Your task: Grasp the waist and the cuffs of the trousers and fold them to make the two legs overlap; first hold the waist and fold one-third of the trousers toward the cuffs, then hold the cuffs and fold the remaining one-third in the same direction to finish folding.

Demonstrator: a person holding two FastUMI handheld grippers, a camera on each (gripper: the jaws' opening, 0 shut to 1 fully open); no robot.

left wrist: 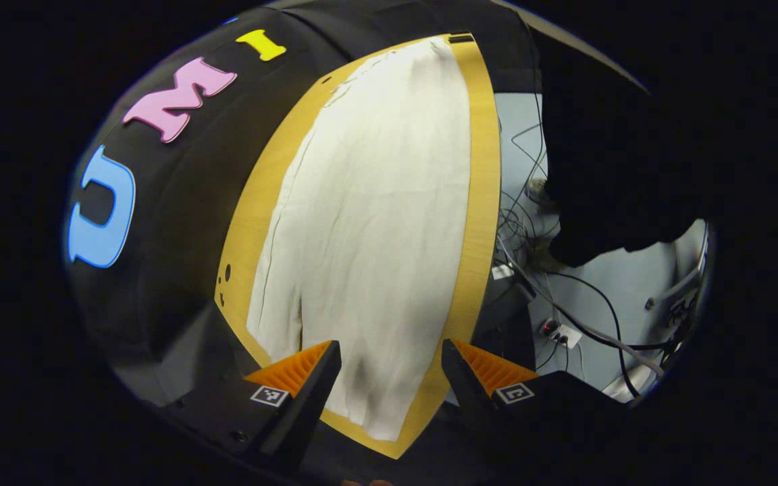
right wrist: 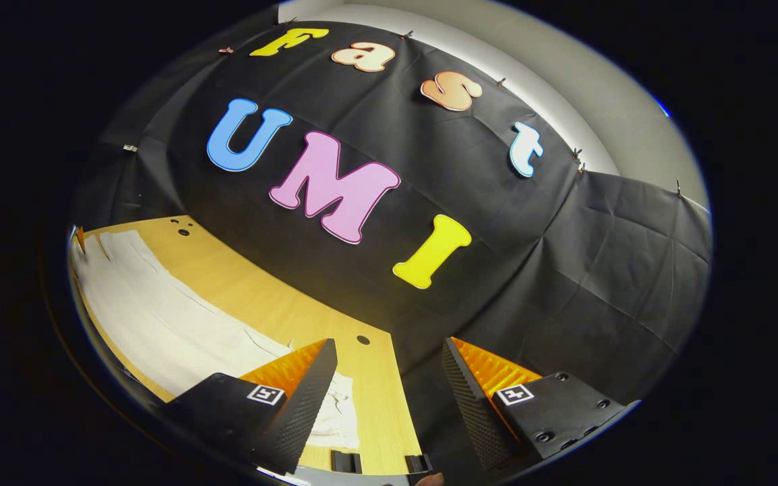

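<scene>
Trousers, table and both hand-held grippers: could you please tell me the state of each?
trousers: spread flat lengthwise on the table, not gripped
table: bearing the trousers
left hand-held gripper: open, above one end of the trousers
right hand-held gripper: open, above the table's far corner

A wooden counter [left wrist: 480, 202] runs long and narrow, and white trousers [left wrist: 375, 223] lie flat along it, covering most of the top. Bare wood shows as a strip down each long side. In the right gripper view the trousers [right wrist: 159, 317] stretch along the counter [right wrist: 261, 297], with small dark holes in the wood near its far corner.
</scene>
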